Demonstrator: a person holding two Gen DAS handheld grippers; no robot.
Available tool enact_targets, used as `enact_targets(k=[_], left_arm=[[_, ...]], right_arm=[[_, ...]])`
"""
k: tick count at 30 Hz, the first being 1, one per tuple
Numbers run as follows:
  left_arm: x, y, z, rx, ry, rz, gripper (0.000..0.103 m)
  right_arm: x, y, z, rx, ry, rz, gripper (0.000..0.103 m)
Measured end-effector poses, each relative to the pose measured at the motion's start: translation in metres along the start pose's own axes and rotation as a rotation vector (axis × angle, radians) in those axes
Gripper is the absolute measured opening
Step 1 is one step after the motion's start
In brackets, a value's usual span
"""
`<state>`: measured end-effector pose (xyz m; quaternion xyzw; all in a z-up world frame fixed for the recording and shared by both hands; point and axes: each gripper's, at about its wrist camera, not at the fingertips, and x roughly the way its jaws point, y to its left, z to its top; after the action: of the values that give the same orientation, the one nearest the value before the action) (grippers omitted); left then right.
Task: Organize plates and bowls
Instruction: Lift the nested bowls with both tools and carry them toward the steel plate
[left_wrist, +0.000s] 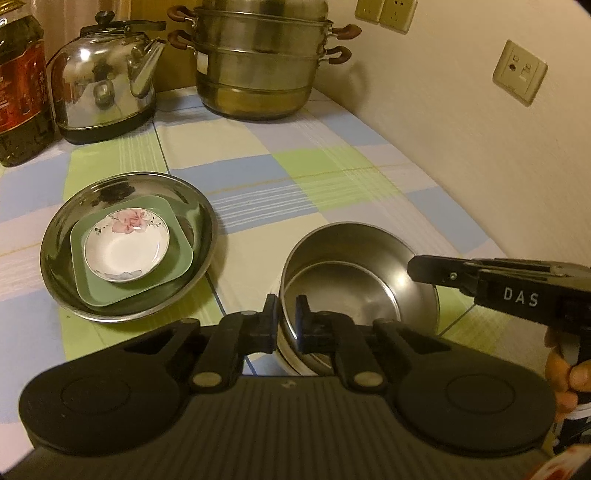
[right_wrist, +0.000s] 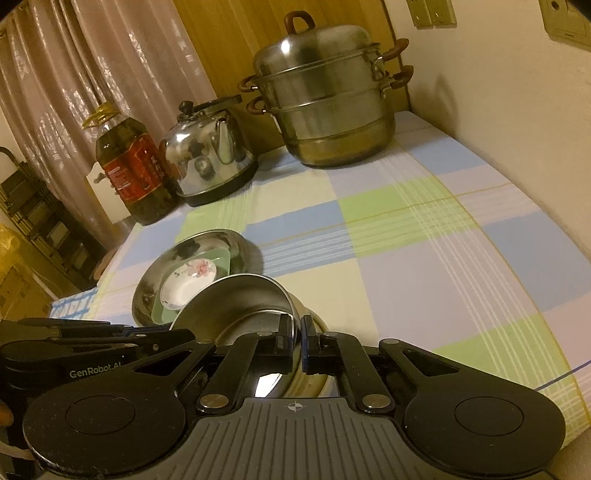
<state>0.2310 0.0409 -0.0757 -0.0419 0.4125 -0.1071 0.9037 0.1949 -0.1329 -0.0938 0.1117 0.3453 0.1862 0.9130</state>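
A steel bowl stands on the checked cloth, with something pale showing under its base. My left gripper is shut on the bowl's near rim, one finger outside and one inside. My right gripper is shut on the rim at the bowl's right side. To the left lies a round steel plate. It holds a green square plate with a white flowered saucer on top.
At the back stand an oil bottle, a steel kettle and a stacked steamer pot. A wall with sockets runs along the table's right side. A hand grips the right tool.
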Motion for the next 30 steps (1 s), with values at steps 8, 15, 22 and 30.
enact_targets(k=[8, 15, 22, 30], left_arm=[[0.004, -0.002, -0.002, 0.015, 0.019, 0.015, 0.007], [0.002, 0.004, 0.002, -0.034, 0.035, 0.003, 0.009], [0.011, 0.010, 0.002, -0.078, 0.077, -0.021, 0.012], [0.014, 0.008, 0.008, -0.068, 0.081, -0.026, 0.013]], right_arm=[[-0.004, 0.004, 0.000, -0.034, 0.002, -0.001, 0.005], [0.002, -0.004, 0.009, 0.027, 0.034, 0.010, 0.014], [0.015, -0.018, 0.007, 0.134, 0.075, 0.034, 0.020], [0.022, -0.028, 0.012, 0.244, 0.127, 0.005, 0.016]])
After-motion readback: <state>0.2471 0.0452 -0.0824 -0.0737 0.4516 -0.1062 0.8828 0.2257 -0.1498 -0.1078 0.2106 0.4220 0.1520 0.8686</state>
